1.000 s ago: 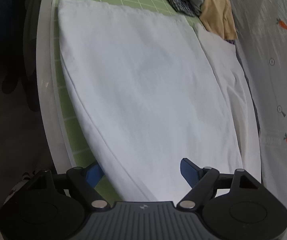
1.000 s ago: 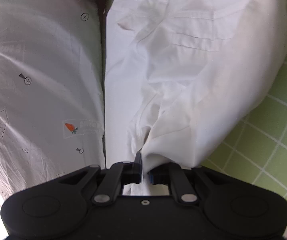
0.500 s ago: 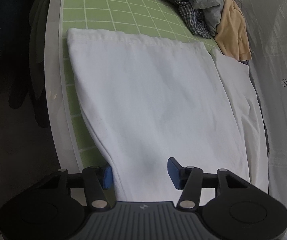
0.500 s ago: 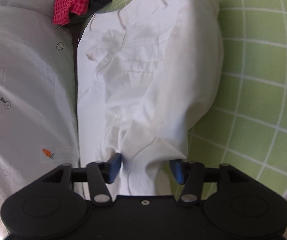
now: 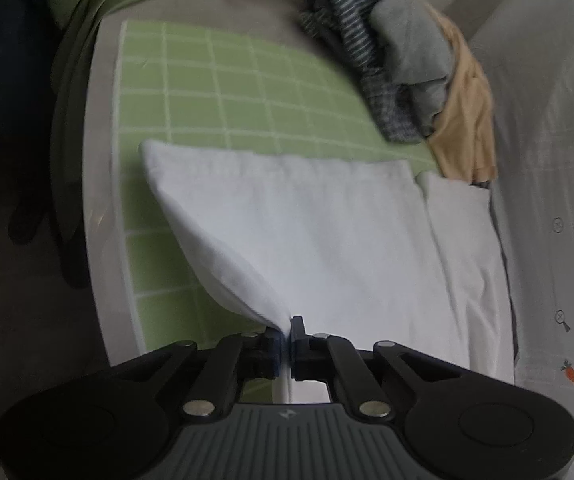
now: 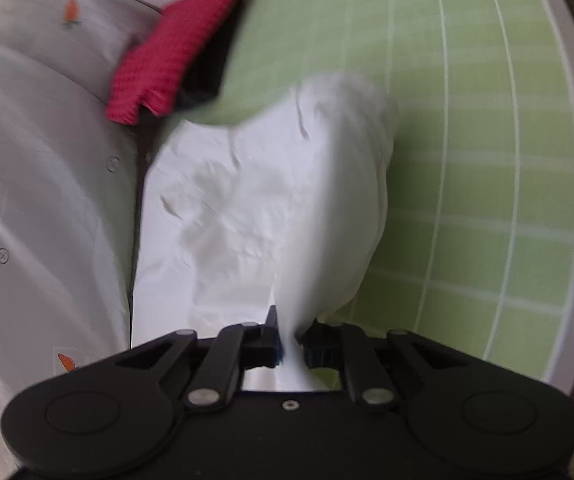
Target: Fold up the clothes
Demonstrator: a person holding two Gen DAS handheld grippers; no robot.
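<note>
White garment (image 5: pixel 327 232) lies on green grid mat (image 5: pixel 215 92), near edge lifted at both ends. Left gripper (image 5: pixel 286 334) jaws pressed together, pinching one edge fold; right gripper (image 6: pixel 291 340) likewise clamped on bunched cloth. Pile of clothes (image 5: pixel 399 68) sits beyond; red checked cloth (image 6: pixel 171 52) nearby.

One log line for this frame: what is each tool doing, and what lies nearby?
left tool: shut on white garment | right tool: shut on white garment | surface: green grid mat | nearby: clothes pile, red cloth
</note>
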